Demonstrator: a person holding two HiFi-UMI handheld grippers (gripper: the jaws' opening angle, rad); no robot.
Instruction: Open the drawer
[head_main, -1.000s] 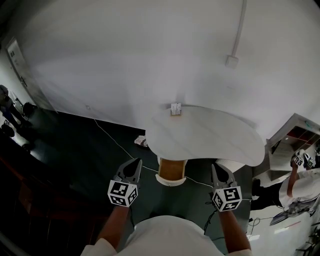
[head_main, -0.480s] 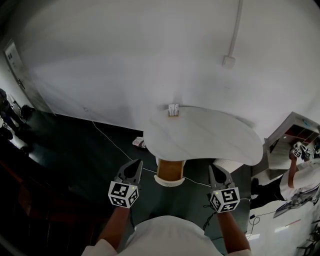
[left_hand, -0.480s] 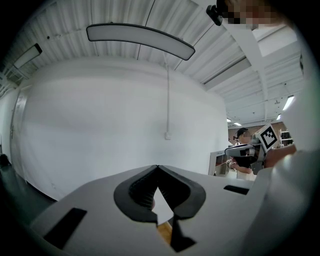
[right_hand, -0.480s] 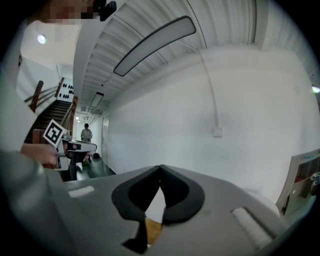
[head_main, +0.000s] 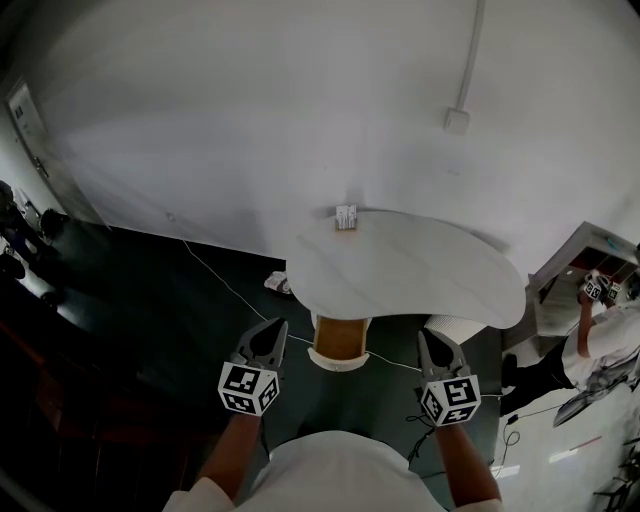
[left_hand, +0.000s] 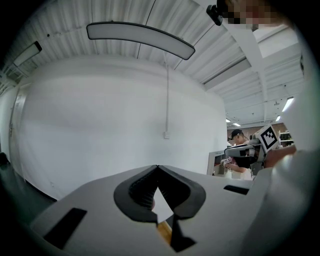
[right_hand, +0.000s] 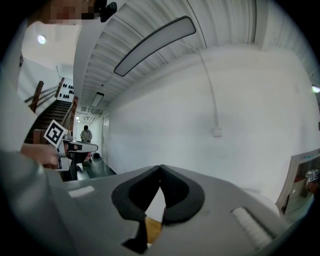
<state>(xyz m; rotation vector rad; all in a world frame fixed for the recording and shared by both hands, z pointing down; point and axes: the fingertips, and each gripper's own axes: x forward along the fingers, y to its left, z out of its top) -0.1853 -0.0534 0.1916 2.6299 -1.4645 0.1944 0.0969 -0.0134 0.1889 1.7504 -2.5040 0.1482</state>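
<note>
A small white drawer box (head_main: 347, 217) stands at the far edge of a white rounded table (head_main: 420, 275), close to the wall. My left gripper (head_main: 272, 326) and right gripper (head_main: 429, 336) hover side by side short of the table's near edge, well away from the box. In the left gripper view the left gripper (left_hand: 157, 168) has its dark pads meeting at the tips, with nothing held. The right gripper (right_hand: 160, 167) looks the same in its own view. Through each gap only a sliver of the white tabletop and its wooden pedestal (head_main: 340, 340) shows.
The white wall carries a conduit and a junction box (head_main: 457, 121). A white cable (head_main: 225, 280) runs over the dark floor left of the table. A shelf unit (head_main: 592, 258) and another person (head_main: 600, 345) are at the right.
Both grippers stay where they were. The head view has shifted slightly, and the person at the right has moved a little.
</note>
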